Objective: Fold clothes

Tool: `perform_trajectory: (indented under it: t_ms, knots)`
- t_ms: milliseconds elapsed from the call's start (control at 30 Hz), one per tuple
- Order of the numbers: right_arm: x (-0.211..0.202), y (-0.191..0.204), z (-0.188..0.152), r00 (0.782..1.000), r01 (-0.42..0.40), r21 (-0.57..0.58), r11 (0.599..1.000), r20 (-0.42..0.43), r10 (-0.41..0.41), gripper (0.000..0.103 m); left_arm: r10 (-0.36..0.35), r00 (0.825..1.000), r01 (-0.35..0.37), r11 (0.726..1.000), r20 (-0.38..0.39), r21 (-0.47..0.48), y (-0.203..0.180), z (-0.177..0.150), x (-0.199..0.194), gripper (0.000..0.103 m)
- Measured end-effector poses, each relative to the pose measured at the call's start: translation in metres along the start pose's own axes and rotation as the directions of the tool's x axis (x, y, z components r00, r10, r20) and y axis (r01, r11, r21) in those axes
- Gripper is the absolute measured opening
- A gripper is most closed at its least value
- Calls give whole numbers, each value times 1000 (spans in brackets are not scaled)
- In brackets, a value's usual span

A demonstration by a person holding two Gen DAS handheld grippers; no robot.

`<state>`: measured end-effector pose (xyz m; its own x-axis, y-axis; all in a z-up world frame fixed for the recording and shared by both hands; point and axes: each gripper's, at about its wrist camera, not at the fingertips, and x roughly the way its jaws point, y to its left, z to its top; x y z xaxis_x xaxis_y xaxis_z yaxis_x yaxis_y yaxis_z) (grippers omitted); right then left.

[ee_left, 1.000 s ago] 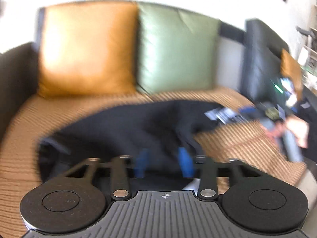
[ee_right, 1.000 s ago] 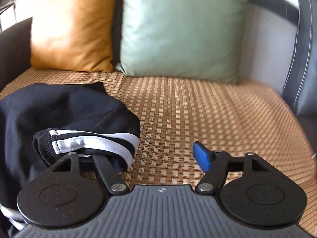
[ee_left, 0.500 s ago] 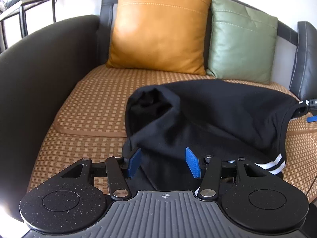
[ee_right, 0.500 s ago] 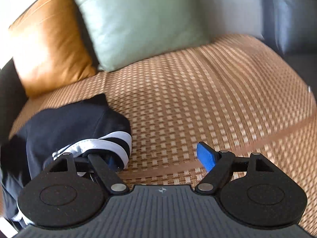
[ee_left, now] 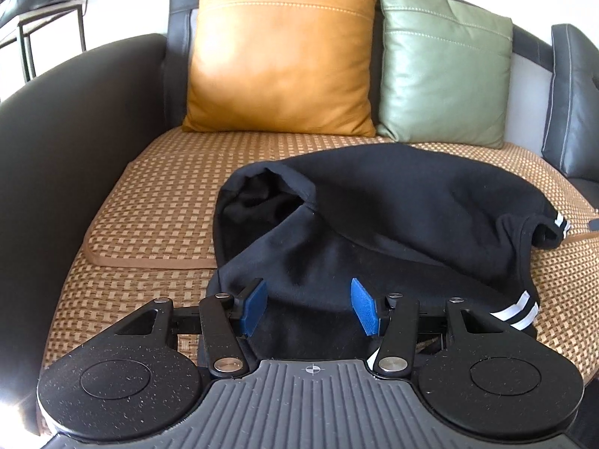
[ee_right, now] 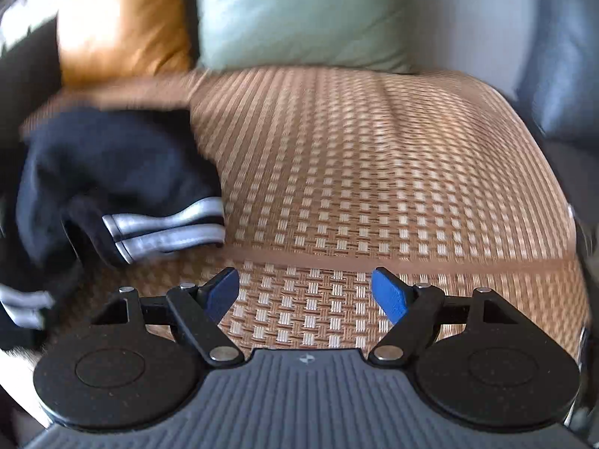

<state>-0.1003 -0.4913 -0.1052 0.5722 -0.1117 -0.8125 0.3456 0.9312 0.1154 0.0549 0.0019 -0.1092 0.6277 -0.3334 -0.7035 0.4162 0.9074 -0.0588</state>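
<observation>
Our left claw (ee_left: pixel 309 307) gapes over the garment (ee_left: pixel 374 224); the right claw (ee_right: pixel 306 295), wide and empty, probably seeks the cuff (ee_right: pixel 164 228) at ten o'clock.

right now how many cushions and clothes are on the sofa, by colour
orange cushion: 1
green cushion: 1
black garment with white stripes: 1
total: 3

Garment (ee_left: pixel 393 217) on mat (ee_left: pixel 157 202), before two cushions (ee_left: pixel 280 52)
</observation>
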Motion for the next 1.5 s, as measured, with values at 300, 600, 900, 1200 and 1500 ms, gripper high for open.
perform_trajectory:
  t_ms: [300, 600, 900, 1200, 1500]
  knots:
    - [-46, 123, -44, 815, -580, 265, 771, 179, 551, 87, 22, 997, -19, 999, 68, -39, 5, 1, -9, 76]
    - [54, 231, -86, 717, -576, 624, 529, 76, 692, 83, 17, 996, -25, 996, 87, 87, 13, 15, 11, 84]
    - [86, 257, -87, 806, -515, 642, 568, 138, 576, 70, -52, 999, 52, 998, -12, 45, 32, 25, 64, 84]
    - [81, 249, -74, 775, -584, 605, 542, 215, 594, 9, -182, 977, 181, 983, -106, -20, 31, 15, 57, 1]
    - [-34, 180, -41, 698, -716, 347, 606, 357, 621, 8, -399, 917, 398, 908, -21, 127, -62, 11, -45, 0]
